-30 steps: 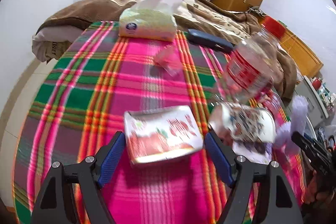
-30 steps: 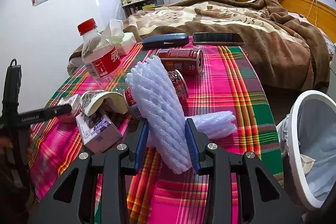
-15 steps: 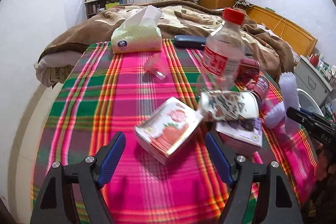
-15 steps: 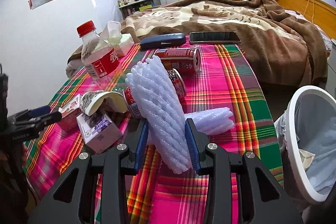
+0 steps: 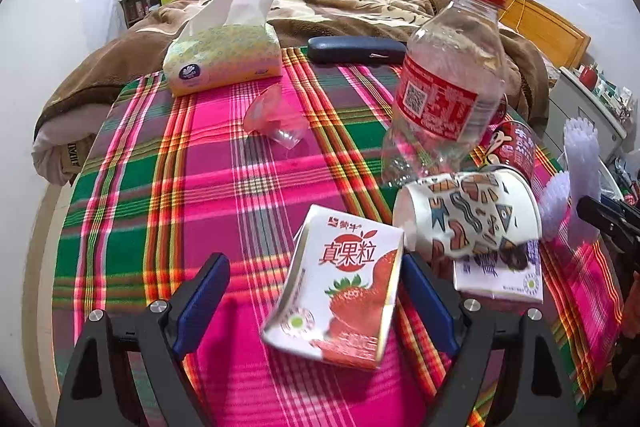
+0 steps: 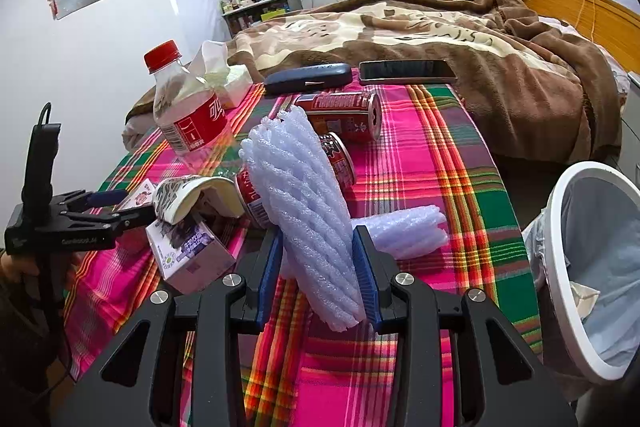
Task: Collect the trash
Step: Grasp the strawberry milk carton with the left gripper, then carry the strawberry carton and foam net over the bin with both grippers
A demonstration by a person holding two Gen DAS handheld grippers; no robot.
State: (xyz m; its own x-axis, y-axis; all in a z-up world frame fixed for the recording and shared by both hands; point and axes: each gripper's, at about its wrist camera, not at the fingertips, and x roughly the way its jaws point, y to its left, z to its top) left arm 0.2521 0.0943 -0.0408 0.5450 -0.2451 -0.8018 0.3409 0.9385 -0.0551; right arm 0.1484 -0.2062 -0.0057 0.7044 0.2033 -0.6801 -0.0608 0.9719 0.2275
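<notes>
Right claw point(image 6: 318, 263) clamps foam sleeve point(image 6: 304, 215); bin point(image 6: 560, 247) beside.

purple carton point(image 5: 500, 277): half under paper cup point(image 5: 468, 215) | bin point(image 6: 560, 227): cut by right edge

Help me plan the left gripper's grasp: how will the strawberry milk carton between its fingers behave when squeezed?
The strawberry milk carton already looks dented and bowed, so it is probably empty, light, and likely to crumple further. Its glossy printed faces may slip a little. It lies skewed between the open left gripper fingers, so it may twist as the jaws close.
</notes>
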